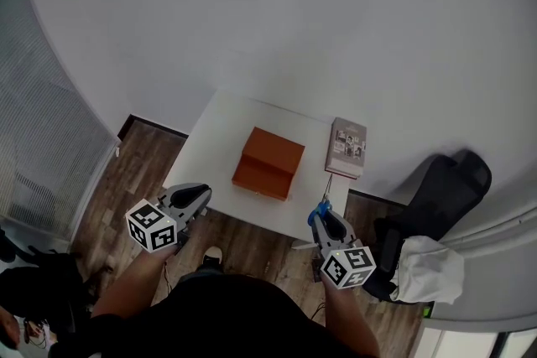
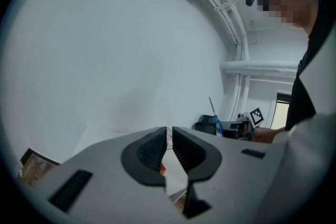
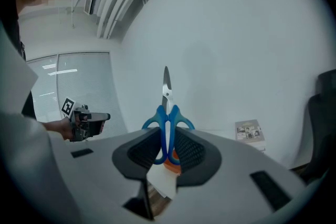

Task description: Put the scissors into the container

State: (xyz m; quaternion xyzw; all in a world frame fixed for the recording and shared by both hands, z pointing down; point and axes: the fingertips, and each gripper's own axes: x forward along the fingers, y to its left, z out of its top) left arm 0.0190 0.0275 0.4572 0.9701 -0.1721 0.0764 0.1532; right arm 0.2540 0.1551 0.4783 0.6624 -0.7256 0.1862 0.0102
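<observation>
- The head view is looking steeply down from high over the tabletop (image 1: 220, 130).
- The left gripper view is catching the right gripper (image 2: 223, 127) far off at 3 o'clock.
- The right gripper view is sharing the book (image 3: 248, 131) with the head view.

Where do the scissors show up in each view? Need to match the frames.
Head view: scissors lower right of centre, in the right claw.
Left gripper view: scissors right of centre, small, blade up.
Right gripper view: scissors dead centre, clamped, blade up.
Shared landmark: orange box, a sliver low in both gripper views.
</observation>
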